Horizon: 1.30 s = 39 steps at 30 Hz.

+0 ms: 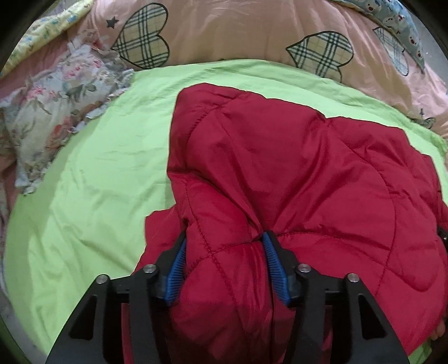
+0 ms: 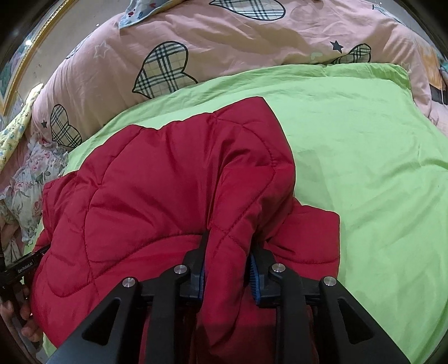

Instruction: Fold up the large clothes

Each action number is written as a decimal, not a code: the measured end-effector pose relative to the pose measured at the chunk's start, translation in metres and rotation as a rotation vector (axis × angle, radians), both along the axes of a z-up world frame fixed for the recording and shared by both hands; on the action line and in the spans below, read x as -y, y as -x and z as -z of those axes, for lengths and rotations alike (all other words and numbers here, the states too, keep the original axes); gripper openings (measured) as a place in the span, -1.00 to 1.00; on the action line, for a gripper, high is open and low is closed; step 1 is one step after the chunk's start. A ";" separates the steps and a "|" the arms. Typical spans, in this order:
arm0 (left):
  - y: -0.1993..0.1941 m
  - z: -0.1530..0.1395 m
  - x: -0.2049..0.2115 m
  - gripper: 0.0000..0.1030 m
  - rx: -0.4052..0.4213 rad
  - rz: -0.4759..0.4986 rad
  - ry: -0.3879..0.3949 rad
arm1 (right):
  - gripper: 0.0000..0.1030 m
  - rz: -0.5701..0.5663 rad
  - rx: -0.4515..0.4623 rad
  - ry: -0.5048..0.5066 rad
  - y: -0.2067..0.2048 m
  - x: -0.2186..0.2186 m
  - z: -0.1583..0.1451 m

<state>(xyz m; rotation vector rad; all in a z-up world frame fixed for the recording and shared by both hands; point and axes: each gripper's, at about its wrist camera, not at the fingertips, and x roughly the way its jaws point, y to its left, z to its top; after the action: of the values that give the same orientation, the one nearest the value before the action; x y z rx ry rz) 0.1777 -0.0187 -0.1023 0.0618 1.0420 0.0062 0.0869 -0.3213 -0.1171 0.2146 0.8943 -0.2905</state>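
A red quilted jacket (image 1: 294,173) lies on a light green sheet (image 1: 92,179) spread over the bed. My left gripper (image 1: 225,246) is shut on a thick bunch of the jacket's near edge; the blue pads (image 1: 176,268) press the padding from both sides. In the right wrist view the same jacket (image 2: 156,184) stretches away over the green sheet (image 2: 364,156). My right gripper (image 2: 228,252) is shut on another fold of the jacket's near edge. The left gripper's body and the hand on it show at the right wrist view's left edge (image 2: 25,268).
A pink quilt with plaid hearts (image 1: 252,30) lies bunched along the far side of the bed, also in the right wrist view (image 2: 224,44). A floral pillow (image 1: 53,112) sits at the left. A yellow floral cloth (image 1: 50,25) lies behind it.
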 end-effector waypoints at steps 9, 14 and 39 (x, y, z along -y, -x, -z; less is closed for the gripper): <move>0.018 -0.020 0.012 0.56 0.041 -0.051 -0.082 | -0.53 0.008 -0.011 0.022 0.000 -0.002 0.001; 0.037 -0.038 0.013 0.58 0.082 -0.059 -0.099 | -0.50 0.013 -0.018 0.043 -0.001 -0.006 0.000; 0.086 -0.022 0.074 0.62 0.009 0.195 -0.074 | -0.06 0.023 0.083 0.016 0.037 -0.007 -0.044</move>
<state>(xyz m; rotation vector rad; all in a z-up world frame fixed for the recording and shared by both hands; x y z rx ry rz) 0.0916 -0.0923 -0.0804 0.2308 1.0228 -0.1320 0.0499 -0.3139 -0.0730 0.2205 0.8080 -0.3079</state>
